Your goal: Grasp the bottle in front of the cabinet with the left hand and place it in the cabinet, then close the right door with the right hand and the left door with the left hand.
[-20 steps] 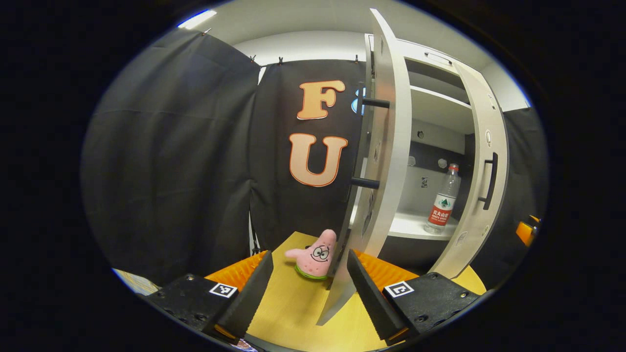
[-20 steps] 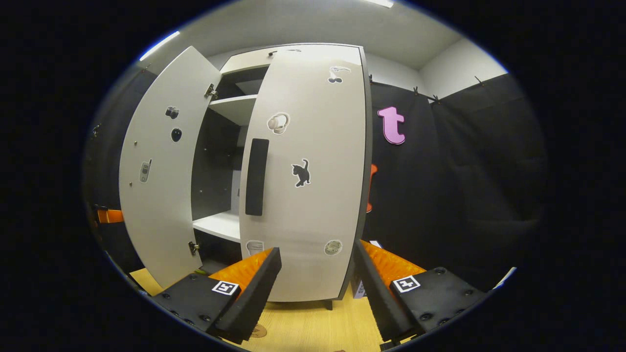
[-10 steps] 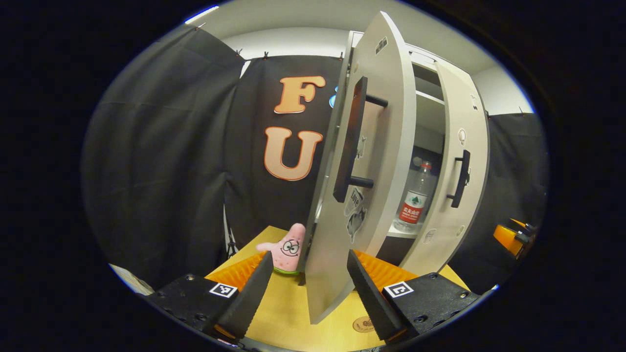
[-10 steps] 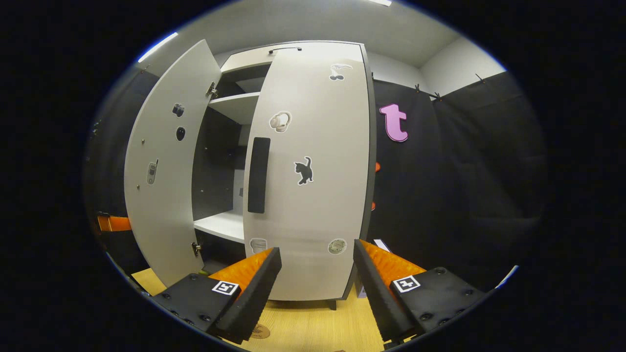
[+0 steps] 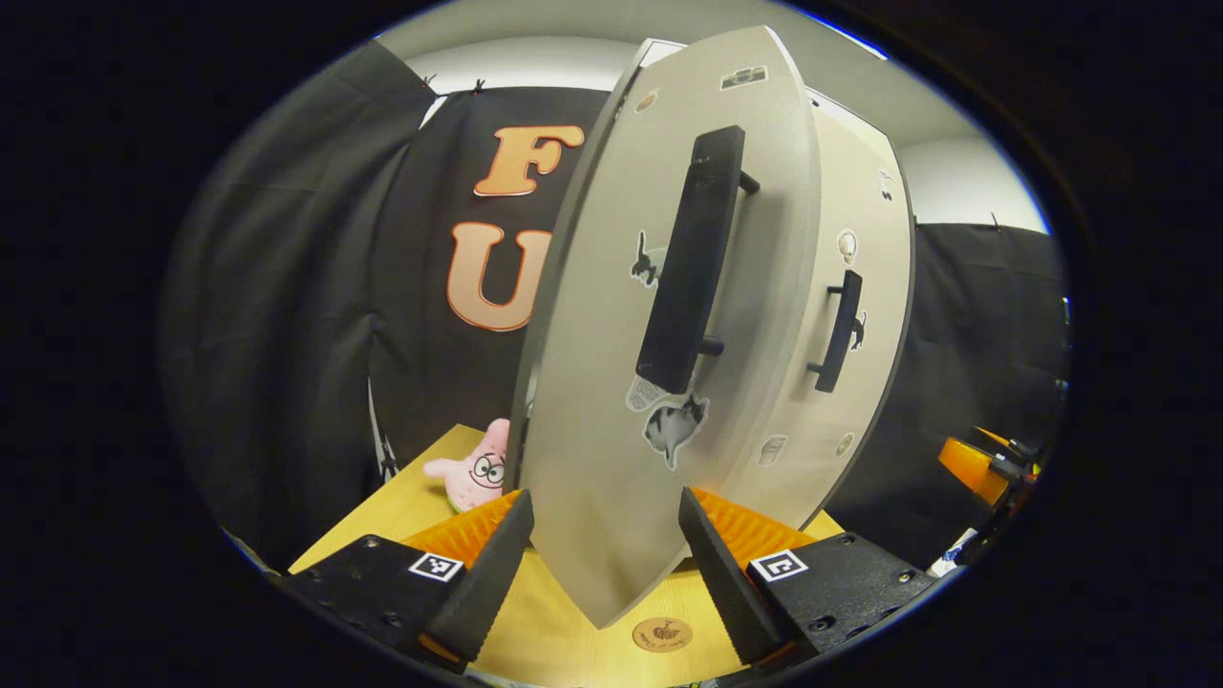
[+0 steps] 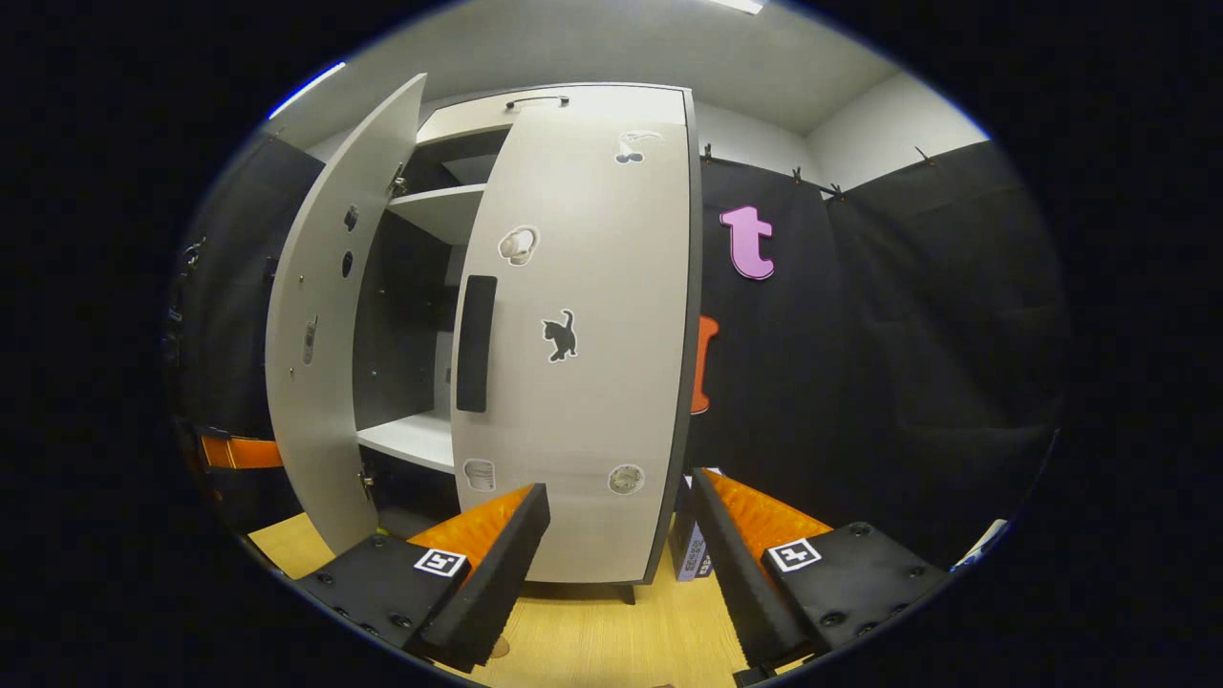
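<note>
A pale cabinet (image 6: 573, 105) with 2 doors stands on a wooden table (image 6: 611, 640) in a booth hung with black cloth.

In the left gripper view, the left gripper (image 5: 604, 554) sits close in front of the left door (image 5: 611, 401), its fingers spread apart and grasping nothing, with the door's lower edge between them. This door is partly swung in and shows its outer face, which carries a long dark handle (image 5: 690, 258) and a few stickers. Beyond it is the right door (image 5: 850, 315), with a dark handle of its own. A pink star-shaped plush toy (image 5: 473, 468) lies on the table just left of the left door.

In the right gripper view, the right gripper (image 6: 621, 554) hangs before the right door, which is closed or nearly so. Its fingers are also apart and empty. A white shelf (image 6: 411, 440) shows through the gap between the doors. The bottle is hidden behind the doors, so I cannot tell where it stands.
</note>
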{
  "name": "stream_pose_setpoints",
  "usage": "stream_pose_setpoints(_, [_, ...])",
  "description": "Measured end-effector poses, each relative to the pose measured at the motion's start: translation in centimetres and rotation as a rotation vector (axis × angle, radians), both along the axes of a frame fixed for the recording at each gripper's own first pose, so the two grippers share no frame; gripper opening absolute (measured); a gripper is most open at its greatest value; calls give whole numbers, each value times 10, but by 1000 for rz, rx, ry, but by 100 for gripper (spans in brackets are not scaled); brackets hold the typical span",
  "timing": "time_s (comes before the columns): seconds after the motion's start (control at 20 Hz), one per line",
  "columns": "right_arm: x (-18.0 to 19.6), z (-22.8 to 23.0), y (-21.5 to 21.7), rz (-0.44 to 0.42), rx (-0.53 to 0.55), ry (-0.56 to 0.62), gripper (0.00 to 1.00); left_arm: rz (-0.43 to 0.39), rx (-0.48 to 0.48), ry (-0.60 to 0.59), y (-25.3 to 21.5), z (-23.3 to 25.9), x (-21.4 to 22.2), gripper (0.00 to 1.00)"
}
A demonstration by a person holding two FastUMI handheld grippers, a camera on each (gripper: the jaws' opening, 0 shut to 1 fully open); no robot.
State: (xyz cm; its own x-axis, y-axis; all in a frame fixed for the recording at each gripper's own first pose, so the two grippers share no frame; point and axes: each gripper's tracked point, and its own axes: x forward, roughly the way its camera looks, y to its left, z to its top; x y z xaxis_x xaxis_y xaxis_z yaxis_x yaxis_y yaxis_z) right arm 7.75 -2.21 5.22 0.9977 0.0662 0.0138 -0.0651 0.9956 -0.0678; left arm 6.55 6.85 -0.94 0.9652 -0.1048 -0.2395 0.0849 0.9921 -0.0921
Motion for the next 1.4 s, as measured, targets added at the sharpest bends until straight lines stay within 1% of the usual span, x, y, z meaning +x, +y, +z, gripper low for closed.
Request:
stream_pose_setpoints(0.05, [-1, 2, -5, -9, -5, -6, 94, -18, -4, 1, -8, -2, 4, 94])
stream_pose_setpoints(0.15, [-3, 5, -14, -28, -13, -20, 94, -60, -15, 0, -27, -5, 13, 94])
stream_pose_setpoints(0.2, [-4, 6, -17, -35, -14, -22, 98, -83, -23, 3, -37, -6, 19, 94])
stream_pose_setpoints(0.35, [-6, 4, -28, -54, -17, -19, 98, -143, -37, -1, -67, -13, 43, 94])
stream_pose_setpoints(0.4, [-6, 3, -32, -61, -16, -16, 94, -160, -32, 4, -76, -16, 51, 97])
stream_pose_setpoints(0.45, [-6, 3, -36, -69, -14, -16, 98, -176, -31, 5, -84, -20, 56, 94])
stream_pose_setpoints(0.6, [-9, 4, -50, -98, -11, -20, 98, -214, -26, 18, -110, -27, 74, 94])
stream_pose_setpoints(0.65, [-9, 4, -54, -108, -11, -20, 98, -217, -20, 24, -116, -31, 80, 94])
stream_pose_setpoints(0.7, [-10, 3, -58, -118, -11, -19, 98, -202, 1, 15, -115, -28, 86, 94])
stream_pose_setpoints(0.75, [-9, 3, -63, -127, -9, -18, 98, -204, 11, 9, -115, -32, 89, 96])
stream_pose_setpoints(0.85, [-6, -1, -70, -139, -2, -9, 98, -195, 10, 9, -114, -33, 92, 95])
stream_pose_setpoints(0.9, [-5, -3, -74, -145, 2, -4, 94, -188, 11, 7, -113, -33, 96, 95])
stream_pose_setpoints(0.95, [-3, -4, -78, -152, 6, 0, 100, -184, 13, 8, -113, -34, 98, 95])
stream_pose_setpoints(1.15, [6, -10, -89, -162, 27, 17, 98, -171, 37, 14, -115, -35, 101, 95])
stream_pose_setpoints(1.2, [8, -12, -90, -161, 30, 22, 94, -169, 46, 14, -115, -35, 101, 95])
stream_pose_setpoints(1.25, [11, -12, -90, -158, 33, 24, 94, -167, 53, 15, -116, -36, 101, 95])
stream_pose_setpoints(1.3, [12, -14, -91, -155, 35, 25, 98, -166, 57, 14, -116, -36, 101, 95])
stream_pose_setpoints(1.4, [16, -16, -92, -154, 36, 30, 98, -162, 64, 15, -116, -36, 102, 95])
